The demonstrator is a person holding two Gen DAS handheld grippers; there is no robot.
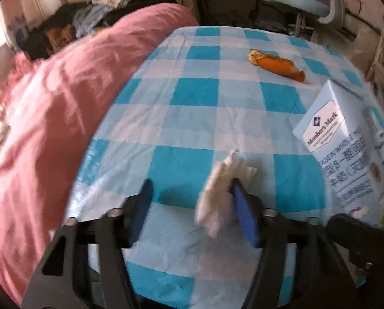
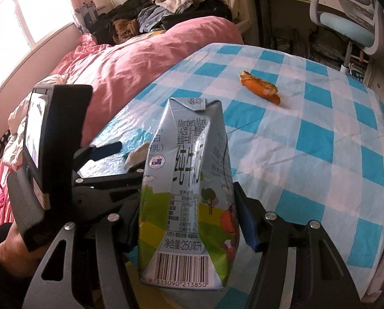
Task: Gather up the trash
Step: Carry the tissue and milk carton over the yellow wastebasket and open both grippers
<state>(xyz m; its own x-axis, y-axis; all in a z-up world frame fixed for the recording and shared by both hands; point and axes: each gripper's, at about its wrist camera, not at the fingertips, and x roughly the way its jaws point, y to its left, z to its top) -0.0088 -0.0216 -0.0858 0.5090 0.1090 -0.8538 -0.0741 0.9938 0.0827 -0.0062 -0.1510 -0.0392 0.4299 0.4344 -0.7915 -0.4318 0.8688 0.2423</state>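
Observation:
A crumpled white tissue (image 1: 221, 188) lies on the blue-and-white checked tablecloth (image 1: 192, 97). It rests against the right finger (image 1: 243, 211) of my left gripper (image 1: 192, 182). The other finger stands well clear of it, so the jaws are open. My right gripper (image 2: 189, 206) is shut on a light blue milk carton (image 2: 189, 193), held upright just above the table's near edge. The same carton (image 1: 346, 141) fills the right side of the left wrist view. An orange peel (image 1: 275, 64) (image 2: 260, 86) lies further back on the cloth. The tissue (image 2: 137, 155) also peeks out from behind the carton.
A bed with a pink duvet (image 1: 63, 103) (image 2: 130, 61) runs along the table's left side, with a heap of dark clothes (image 2: 153, 18) at its far end. A pale blue office chair (image 2: 346, 20) stands behind the table. A hand (image 2: 9, 247) holds the left gripper's handle.

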